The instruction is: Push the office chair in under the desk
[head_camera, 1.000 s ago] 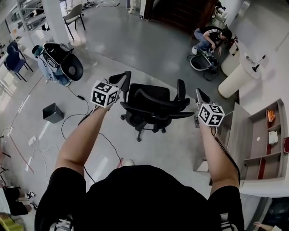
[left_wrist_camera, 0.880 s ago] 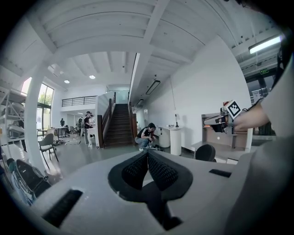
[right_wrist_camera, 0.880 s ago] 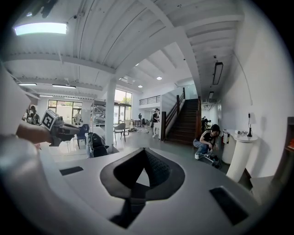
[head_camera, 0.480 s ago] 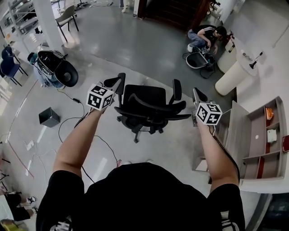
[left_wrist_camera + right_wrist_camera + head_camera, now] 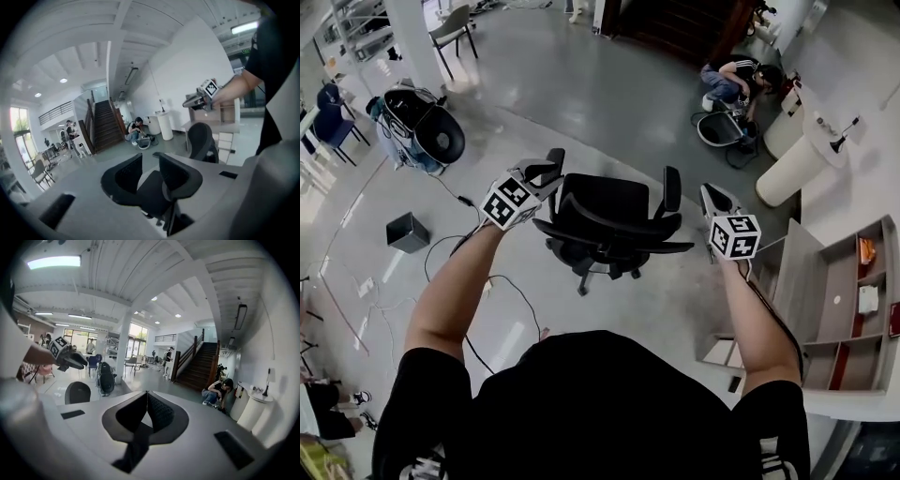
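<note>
The black office chair stands on the grey floor in the head view, between my two grippers. My left gripper hovers beside the chair's left armrest; its jaws are opening, and the left gripper view shows nothing between them. My right gripper hangs just right of the right armrest, apart from it. In the right gripper view its jaws are shut and empty. The light wooden desk stands to the right of the chair. A black part of the chair shows right of the left jaws.
Open shelves adjoin the desk. A white round pedestal and a crouching person are at the back right. A black box, floor cables and a black bag lie to the left. A staircase rises behind.
The left gripper's jaws have parted a little. Both grippers and the chair keep about the same places; the head view has shifted slightly.
</note>
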A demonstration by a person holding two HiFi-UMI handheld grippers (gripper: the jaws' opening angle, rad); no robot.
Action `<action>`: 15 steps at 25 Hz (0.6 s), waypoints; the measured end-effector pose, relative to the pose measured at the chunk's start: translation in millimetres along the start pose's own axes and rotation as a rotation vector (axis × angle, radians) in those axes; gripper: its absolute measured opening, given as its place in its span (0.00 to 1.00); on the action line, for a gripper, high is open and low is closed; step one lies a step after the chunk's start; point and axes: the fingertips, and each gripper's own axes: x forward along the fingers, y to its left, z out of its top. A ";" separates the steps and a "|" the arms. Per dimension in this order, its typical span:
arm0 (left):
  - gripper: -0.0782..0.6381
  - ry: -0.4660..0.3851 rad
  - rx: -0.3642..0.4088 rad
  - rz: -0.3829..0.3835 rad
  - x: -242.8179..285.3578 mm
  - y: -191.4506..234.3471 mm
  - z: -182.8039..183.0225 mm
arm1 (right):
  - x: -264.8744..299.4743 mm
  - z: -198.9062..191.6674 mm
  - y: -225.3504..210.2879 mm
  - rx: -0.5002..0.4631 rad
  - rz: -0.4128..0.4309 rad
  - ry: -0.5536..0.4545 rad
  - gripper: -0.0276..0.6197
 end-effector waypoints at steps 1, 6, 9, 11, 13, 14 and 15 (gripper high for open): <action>0.29 0.038 0.052 -0.027 2.4 -7.5 -7.6 | -0.5 -6.1 -1.0 -0.026 0.013 0.017 0.06; 0.38 0.204 0.215 -0.117 8.1 -29.7 -57.9 | 6.5 -47.8 8.0 -0.196 0.164 0.158 0.06; 0.43 0.280 0.303 -0.210 11.5 -48.3 -88.1 | 6.0 -76.1 15.5 -0.346 0.244 0.249 0.11; 0.45 0.336 0.360 -0.254 13.6 -56.7 -105.7 | 4.9 -91.4 17.9 -0.417 0.287 0.293 0.14; 0.47 0.395 0.398 -0.283 15.5 -60.4 -123.8 | 2.6 -107.7 23.1 -0.477 0.361 0.335 0.19; 0.48 0.423 0.410 -0.296 16.3 -61.0 -132.9 | 0.7 -116.8 27.5 -0.500 0.414 0.359 0.24; 0.49 0.450 0.419 -0.308 17.3 -61.3 -141.7 | -1.9 -126.4 31.2 -0.521 0.464 0.387 0.28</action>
